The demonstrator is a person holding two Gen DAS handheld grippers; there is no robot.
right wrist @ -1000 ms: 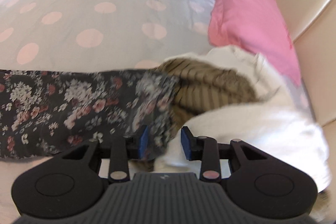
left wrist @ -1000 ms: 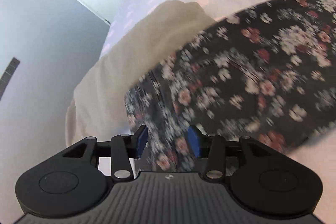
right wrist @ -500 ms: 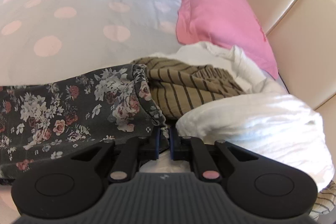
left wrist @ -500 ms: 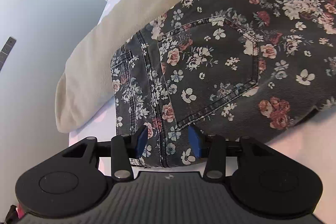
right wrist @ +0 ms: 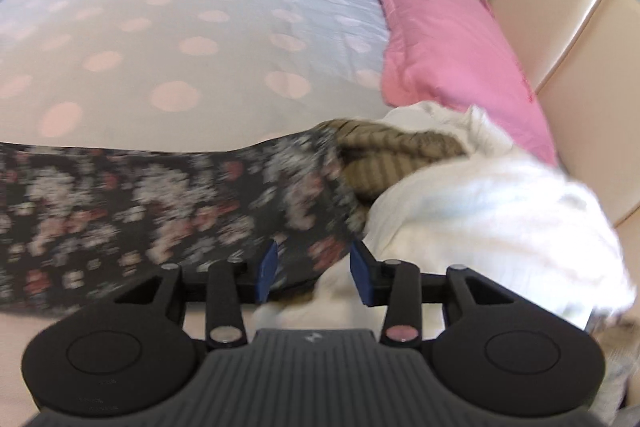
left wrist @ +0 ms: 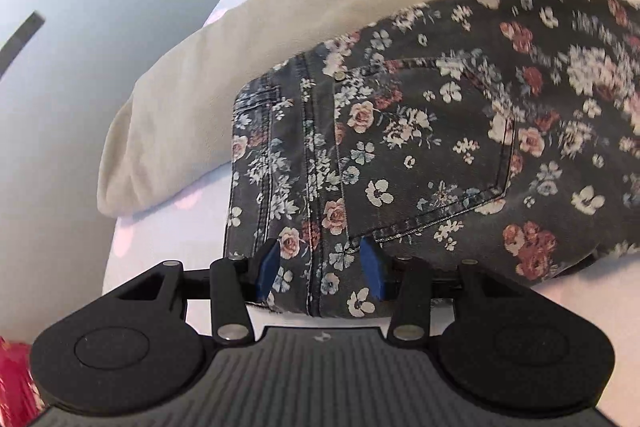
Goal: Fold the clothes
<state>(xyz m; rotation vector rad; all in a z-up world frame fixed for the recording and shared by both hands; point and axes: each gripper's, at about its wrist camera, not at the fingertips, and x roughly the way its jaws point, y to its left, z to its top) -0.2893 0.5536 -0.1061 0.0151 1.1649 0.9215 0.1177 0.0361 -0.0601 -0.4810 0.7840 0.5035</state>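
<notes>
From the left wrist we look steeply down along blue-padded fingers (left wrist: 269,265), close over the waistband end of the floral trousers (left wrist: 420,147), with a beige pillow (left wrist: 224,67) beyond. From the right wrist we look down across the bed (right wrist: 180,39) toward the headboard (right wrist: 560,27). Both views share those trousers (right wrist: 140,199).

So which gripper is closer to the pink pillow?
Right. The right gripper sits by the clothes pile just below the pink pillow; the left gripper is at the floral jeans' waistband, pillow unseen.
</notes>
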